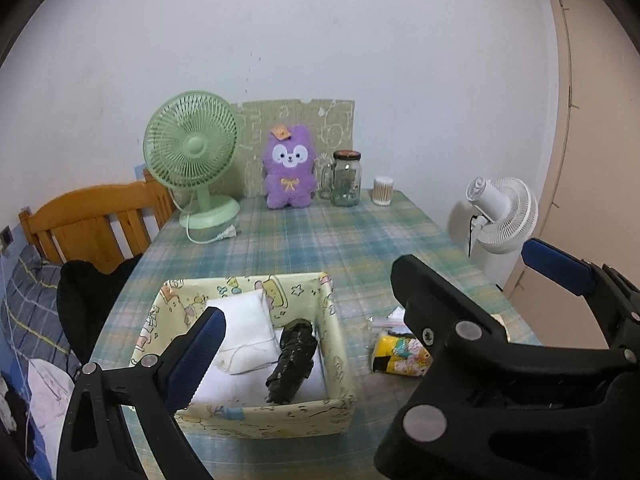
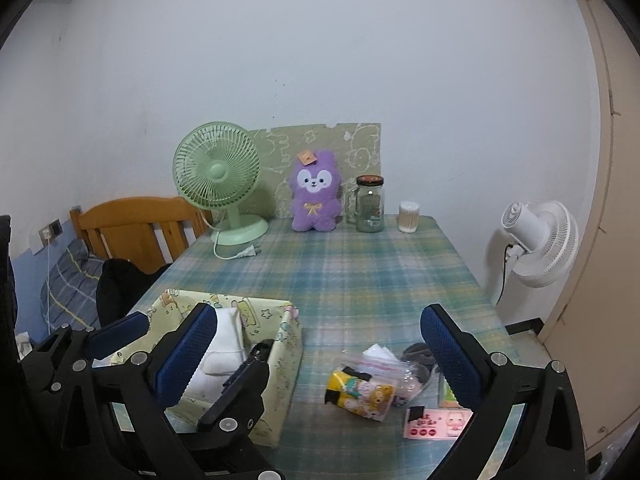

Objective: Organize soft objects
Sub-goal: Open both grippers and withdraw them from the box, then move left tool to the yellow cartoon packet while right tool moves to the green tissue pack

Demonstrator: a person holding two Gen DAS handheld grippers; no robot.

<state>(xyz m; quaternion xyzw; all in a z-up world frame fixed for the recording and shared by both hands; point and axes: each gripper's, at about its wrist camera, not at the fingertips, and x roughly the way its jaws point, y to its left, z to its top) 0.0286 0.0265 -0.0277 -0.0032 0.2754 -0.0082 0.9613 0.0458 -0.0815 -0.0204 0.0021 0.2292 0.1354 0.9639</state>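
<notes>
**Right wrist view: box part-filled, loose items still out on the table**

Right wrist view shows the right gripper point(image 2: 316, 356) with jaws at full spread, nothing between the pads. It hangs over the table's near edge, above the loose pile.

Left gripper point(image 1: 372, 324): jaws wide too, empty. One blue pad sits over the box, the other out past the table's right edge. Both tongs free, neither touching anything that I can see.

Done so far, judging by what lies where:
- patterned fabric box point(image 1: 332, 320) stands at the near-left corner of the table point(image 1: 320, 232)
- white pillow point(image 1: 244, 328) inside it, lying on more white padding
- crumpled black bag point(image 1: 290, 360) inside too, against the box's right wall

Still out:
- yellow cartoon pouch point(image 2: 360, 392) on the table just right of the box, near the front edge
- clear zip bag point(image 2: 380, 364) with something white inside, touching the pouch
- dark item behind that, too blurred to name
- pink card point(image 2: 436, 422) at the front edge, probably not a soft thing

Purple plush point(image 2: 314, 192) stands upright at the far edge between the green fan point(image 2: 218, 176) and the glass jar point(image 2: 370, 204). Can't say whether it's meant to go in.

Estimate: roughly halfway. The pouch looks like the next pick, closest to the right gripper.
</notes>
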